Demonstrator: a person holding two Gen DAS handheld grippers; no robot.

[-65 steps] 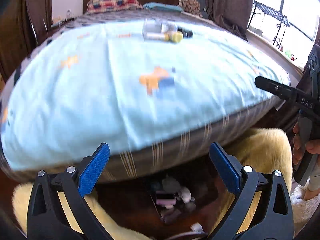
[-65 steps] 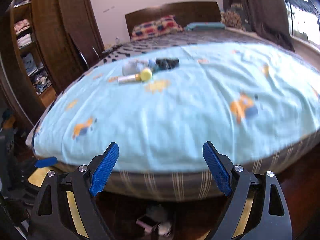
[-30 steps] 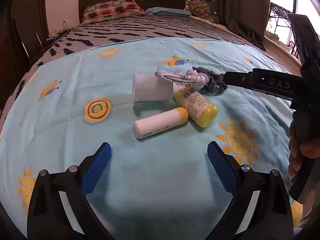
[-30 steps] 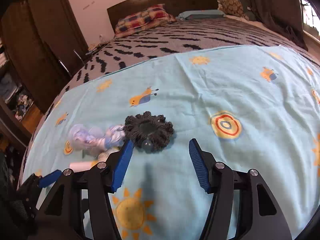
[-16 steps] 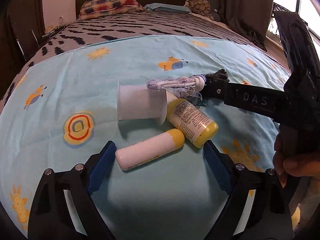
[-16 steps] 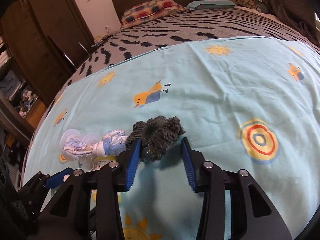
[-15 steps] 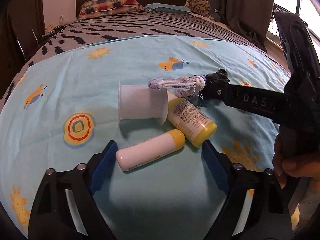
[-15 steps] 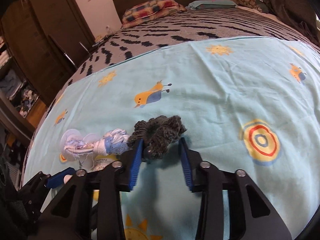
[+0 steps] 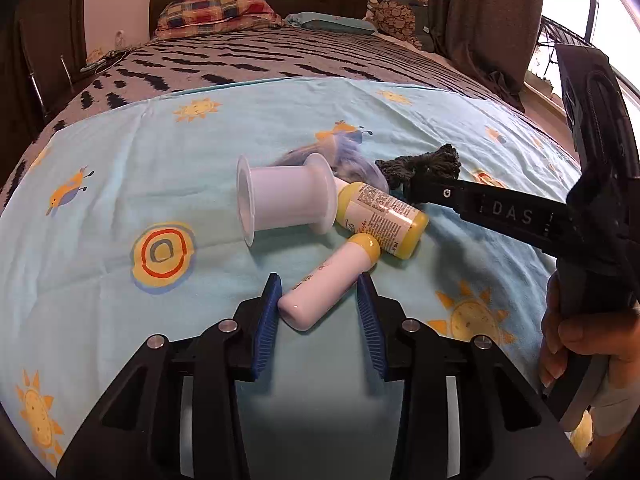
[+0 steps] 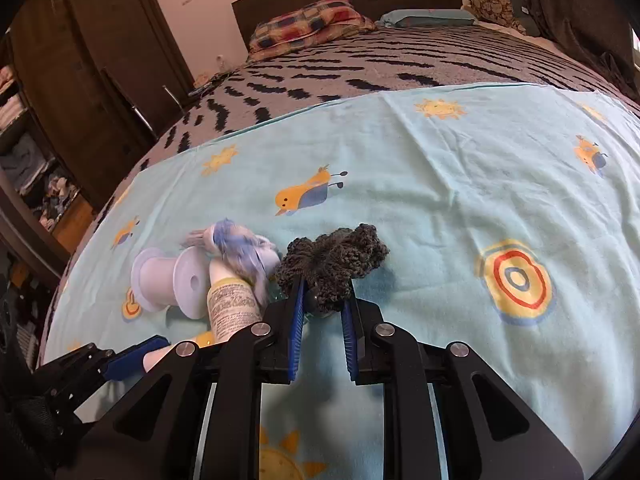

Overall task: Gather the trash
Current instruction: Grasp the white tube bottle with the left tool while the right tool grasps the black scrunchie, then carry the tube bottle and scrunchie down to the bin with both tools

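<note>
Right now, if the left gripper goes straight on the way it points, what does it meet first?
The white tube with a yellow cap, already lying between the closing jaws of the left gripper. Beyond it, probably the yellow bottle, though depth is unclear.

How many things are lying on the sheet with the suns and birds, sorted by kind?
Bottles: 2, a small white one and a yellow one
Spools: 1
Blue rags: 1
Grey woolly scrunchies: 1
Total: 5

On the sheet (image 9: 120, 152), the spool (image 9: 286, 202) lies left of 2 bottles; the scrunchie (image 10: 334, 262) lies right.
</note>
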